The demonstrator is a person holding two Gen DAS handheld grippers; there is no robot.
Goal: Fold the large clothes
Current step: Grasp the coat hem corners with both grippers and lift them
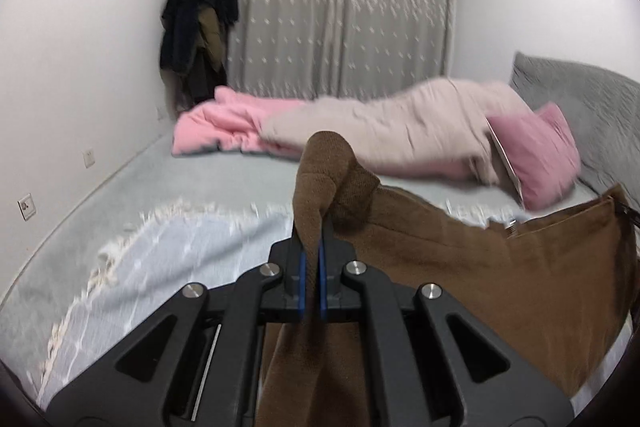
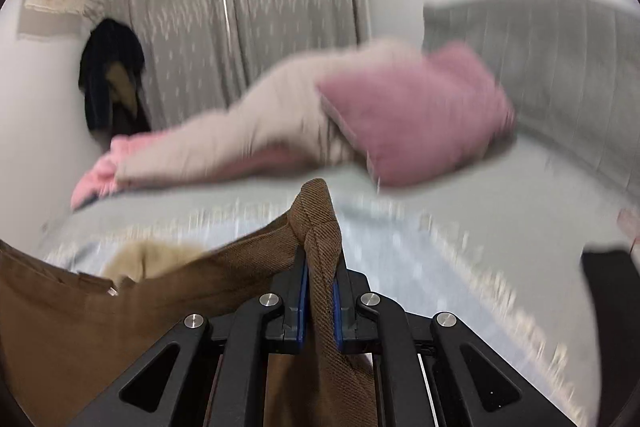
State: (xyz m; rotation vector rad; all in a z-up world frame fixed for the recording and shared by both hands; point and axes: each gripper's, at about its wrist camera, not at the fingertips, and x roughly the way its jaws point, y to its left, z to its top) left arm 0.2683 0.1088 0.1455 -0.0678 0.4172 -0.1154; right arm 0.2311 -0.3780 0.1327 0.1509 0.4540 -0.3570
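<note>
A large brown corduroy garment [image 1: 500, 267] hangs stretched between my two grippers above the bed. In the left wrist view my left gripper [image 1: 313, 227] is shut on one bunched corner of it, and the cloth spreads away to the right. Its metal fastener [image 1: 512, 227] shows at the open top edge. In the right wrist view my right gripper [image 2: 320, 259] is shut on the other corner of the brown garment [image 2: 120, 307], which runs off to the left. Below both grippers the cloth hangs down out of sight.
A pale fringed blanket [image 1: 168, 251] covers the grey bed [image 1: 200, 179]. At the far side lie a pink and beige quilt [image 1: 360, 123] and a pink pillow [image 2: 416, 115] against a grey headboard [image 2: 560, 59]. Dark coats [image 1: 196, 23] hang by the curtains [image 1: 328, 7].
</note>
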